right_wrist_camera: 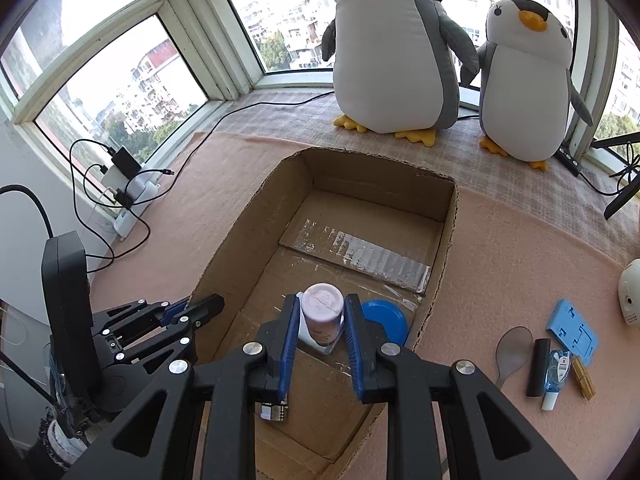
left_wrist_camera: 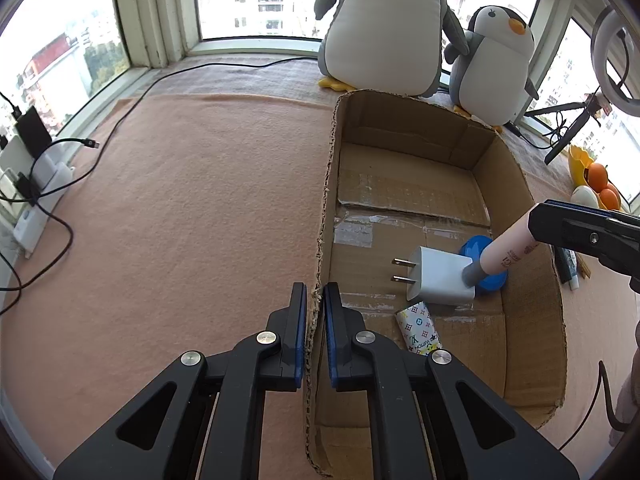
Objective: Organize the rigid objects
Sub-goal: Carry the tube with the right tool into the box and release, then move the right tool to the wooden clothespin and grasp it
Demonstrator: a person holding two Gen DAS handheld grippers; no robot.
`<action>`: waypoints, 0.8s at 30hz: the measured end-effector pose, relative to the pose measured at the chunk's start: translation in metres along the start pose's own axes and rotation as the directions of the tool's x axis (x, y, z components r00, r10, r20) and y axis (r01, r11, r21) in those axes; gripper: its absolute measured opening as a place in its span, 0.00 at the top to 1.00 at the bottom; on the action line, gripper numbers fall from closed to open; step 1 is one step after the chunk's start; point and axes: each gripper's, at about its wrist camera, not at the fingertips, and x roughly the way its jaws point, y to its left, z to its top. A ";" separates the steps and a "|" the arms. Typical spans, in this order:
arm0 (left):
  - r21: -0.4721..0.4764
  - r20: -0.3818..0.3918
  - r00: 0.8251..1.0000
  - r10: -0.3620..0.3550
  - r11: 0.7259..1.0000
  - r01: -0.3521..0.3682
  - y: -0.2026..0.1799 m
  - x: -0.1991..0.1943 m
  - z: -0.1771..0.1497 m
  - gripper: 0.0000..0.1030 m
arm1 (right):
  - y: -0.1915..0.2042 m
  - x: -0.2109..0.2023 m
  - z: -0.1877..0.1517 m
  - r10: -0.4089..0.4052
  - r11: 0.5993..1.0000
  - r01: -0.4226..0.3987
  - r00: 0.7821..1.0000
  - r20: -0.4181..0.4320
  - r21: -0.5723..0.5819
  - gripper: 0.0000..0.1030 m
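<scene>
left wrist view: the left gripper is pinched tight on the near wall of the cardboard box, steadying it. inside, the pink tube slants down from the right gripper at the frame's edge, its grey cap touching the white charger and lying over the blue lid; a patterned lighter lies nearer. the risk, as i judge it, is that the tube topples or rolls when let go, since it leans on the charger rather than lying flat. the box's far half is bare, so there is room to lay it down there.

right wrist view: the right gripper is spread a little, its pads standing just beside the tube; whether they press on it i cannot tell. the jagged box rim sits close on the right, and a careless withdrawal could catch it. outside lie a spoon and a blue holder, well clear.
</scene>
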 end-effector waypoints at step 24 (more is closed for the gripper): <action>-0.004 -0.001 1.000 0.000 1.000 0.000 0.001 -0.001 0.001 0.93 | -0.028 -0.045 -0.004 -0.005 0.999 -0.001 0.994 0.105 0.054 0.36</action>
